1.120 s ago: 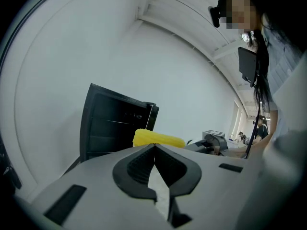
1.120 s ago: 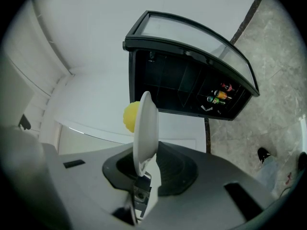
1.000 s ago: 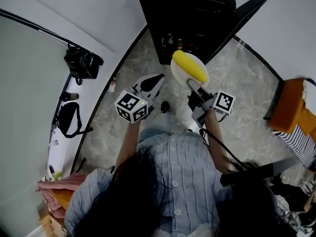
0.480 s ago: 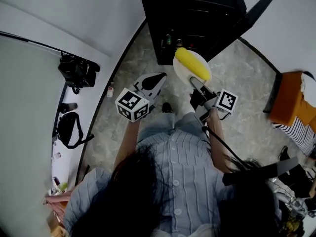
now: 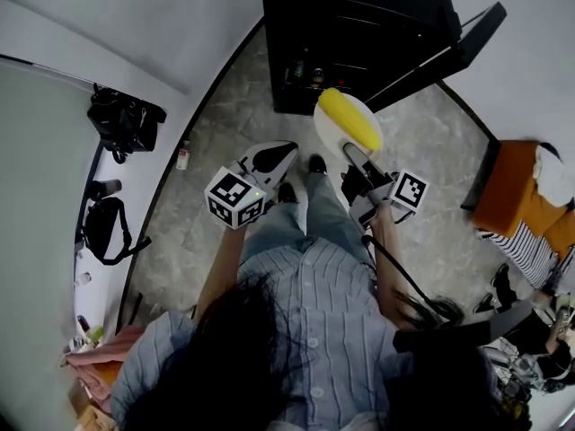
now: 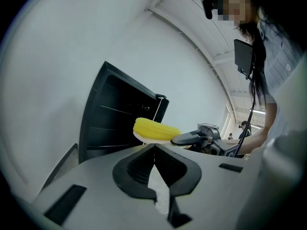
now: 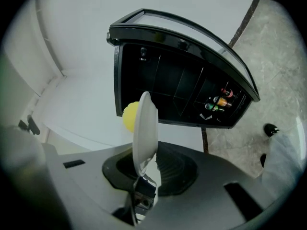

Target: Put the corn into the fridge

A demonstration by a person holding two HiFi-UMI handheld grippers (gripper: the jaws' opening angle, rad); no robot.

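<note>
Right hand-held gripper (image 5: 353, 151) clamps plate (image 5: 322, 126) bearing corn (image 5: 350, 119); bottle labels (image 7: 217, 102) unreadable.

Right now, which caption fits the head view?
Right gripper holds a plate of corn before the open fridge; left gripper empty.

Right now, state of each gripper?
Left gripper: shut, empty.
Right gripper: shut on the plate rim, corn lying on it.

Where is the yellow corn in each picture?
Head view: the yellow corn cob lies on a white round plate, upper middle, just below the open black fridge.
Left gripper view: corn in the centre, right of the fridge.
Right gripper view: corn peeks out left of the plate's edge.
Shared landmark: the fridge.
</note>
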